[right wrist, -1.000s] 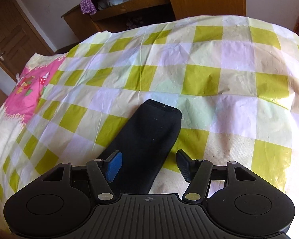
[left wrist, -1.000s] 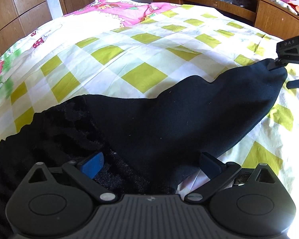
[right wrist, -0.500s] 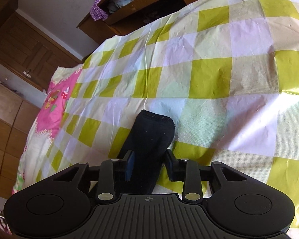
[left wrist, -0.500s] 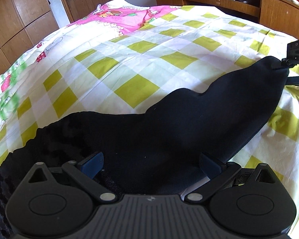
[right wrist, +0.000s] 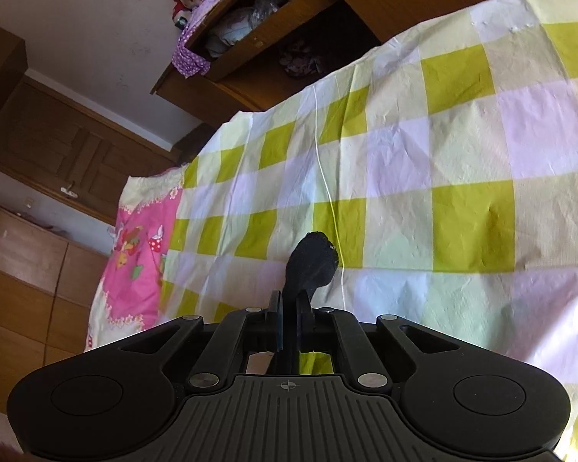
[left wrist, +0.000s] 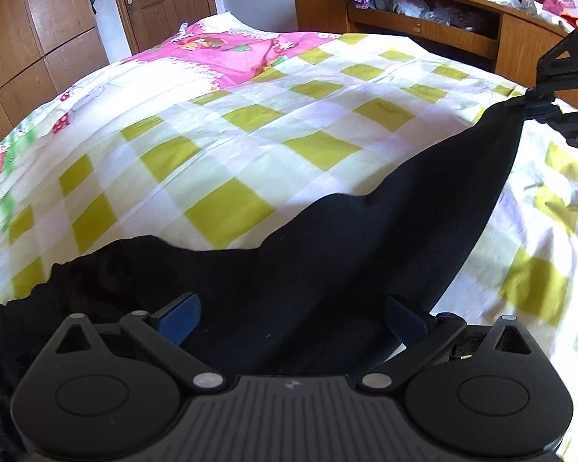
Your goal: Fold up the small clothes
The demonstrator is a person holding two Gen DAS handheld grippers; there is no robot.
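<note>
Black sock (left wrist: 346,269) lies across the checked bed (left wrist: 250,134); the right gripper (right wrist: 289,310) is clamped on its tip, raised off the sheet at 2 o'clock in the left view. The left gripper (left wrist: 293,319) spreads wide over the other end, nothing pinched. Step in hand looks like the fold-over: next, likely carry the tip toward 8 o'clock onto the cuff.

No legible text, label, brand or number anywhere.
</note>
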